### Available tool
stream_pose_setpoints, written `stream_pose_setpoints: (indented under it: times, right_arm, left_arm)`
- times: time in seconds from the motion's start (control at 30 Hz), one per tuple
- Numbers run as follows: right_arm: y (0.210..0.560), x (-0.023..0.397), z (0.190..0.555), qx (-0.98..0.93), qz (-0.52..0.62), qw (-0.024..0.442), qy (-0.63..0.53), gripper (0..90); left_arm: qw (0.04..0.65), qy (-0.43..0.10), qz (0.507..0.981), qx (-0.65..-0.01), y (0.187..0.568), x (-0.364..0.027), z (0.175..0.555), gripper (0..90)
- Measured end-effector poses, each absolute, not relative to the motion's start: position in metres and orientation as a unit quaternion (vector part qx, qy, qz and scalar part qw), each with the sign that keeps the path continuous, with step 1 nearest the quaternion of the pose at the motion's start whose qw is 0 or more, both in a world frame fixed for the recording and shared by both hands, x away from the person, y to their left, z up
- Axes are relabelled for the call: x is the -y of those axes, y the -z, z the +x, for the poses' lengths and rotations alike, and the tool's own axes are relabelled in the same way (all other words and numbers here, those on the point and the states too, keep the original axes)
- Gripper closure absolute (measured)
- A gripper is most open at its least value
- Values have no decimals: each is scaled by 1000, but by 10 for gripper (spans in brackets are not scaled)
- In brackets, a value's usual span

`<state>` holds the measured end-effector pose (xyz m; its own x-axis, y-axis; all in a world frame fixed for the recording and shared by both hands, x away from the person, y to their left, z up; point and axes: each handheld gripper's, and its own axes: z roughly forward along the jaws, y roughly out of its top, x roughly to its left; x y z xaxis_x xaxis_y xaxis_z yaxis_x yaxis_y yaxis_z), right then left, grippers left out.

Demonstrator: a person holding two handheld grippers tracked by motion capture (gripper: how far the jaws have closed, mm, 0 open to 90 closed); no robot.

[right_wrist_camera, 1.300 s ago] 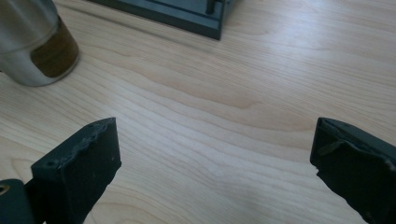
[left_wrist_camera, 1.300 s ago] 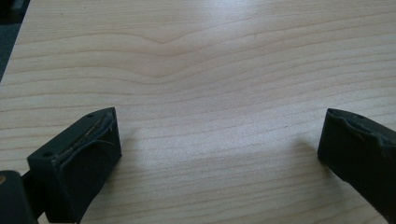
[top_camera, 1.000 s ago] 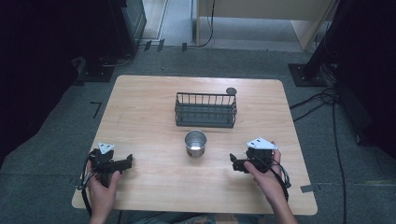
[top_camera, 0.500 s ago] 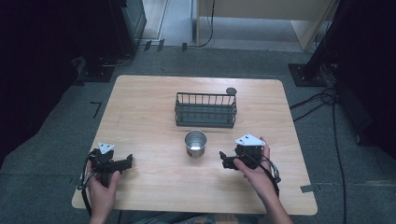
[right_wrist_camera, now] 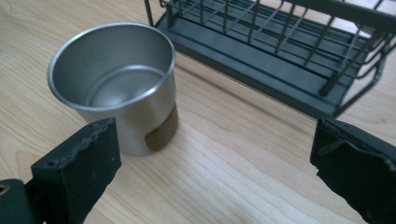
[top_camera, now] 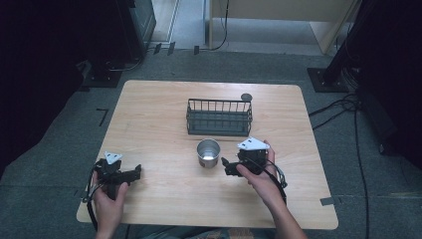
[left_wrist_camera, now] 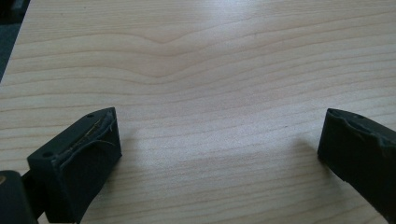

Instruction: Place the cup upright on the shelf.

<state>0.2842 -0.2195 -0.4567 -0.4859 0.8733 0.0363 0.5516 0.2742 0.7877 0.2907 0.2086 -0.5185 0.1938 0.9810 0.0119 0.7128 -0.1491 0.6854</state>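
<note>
High view: wooden worktop [top_camera: 164, 107] mid frame, grey floor around it. Steel cup [top_camera: 208, 153] stands upright at centre of the frame, just below the dark wire basket [top_camera: 219, 117], apart from it. Small dark round thing [top_camera: 246, 97] at the basket's upper right corner, too small to tell what. Right claw [top_camera: 227, 166] right of centre, held in a hand [top_camera: 260, 172], tips pointing left at the cup, near it but no contact; grey three-cornered plate on top. Left claw [top_camera: 136, 173] in the lower left of the frame, held in a hand [top_camera: 108, 196], tips pointing right, well apart from the cup, low over bare wood. Left gripper view: left claw [left_wrist_camera: 219, 154] wide apart, one jaw lower left, the other lower right, bare wood grain of the worktop [left_wrist_camera: 210, 70] between them, nothing held. Right gripper view: right claw [right_wrist_camera: 215, 163] wide apart, nothing clamped. Cup [right_wrist_camera: 116, 84] in the upper left of the frame, empty, upright, brown patch low on its wall; the left jaw sits in front of its lower wall, cannot tell if touching. Basket [right_wrist_camera: 280, 51] across the upper right of the frame, empty in the part seen, just behind the cup, a strip of worktop [right_wrist_camera: 224, 163] between them.
</note>
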Motion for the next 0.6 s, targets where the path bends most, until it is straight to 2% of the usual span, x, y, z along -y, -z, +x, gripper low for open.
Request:
stream_pose_setpoints:
  times: [0.6]
  right_arm:
    - [458, 191, 293, -779, 446, 189, -398, 7]
  left_arm:
    - [281, -238, 720, -588, 519, -209, 291, 0]
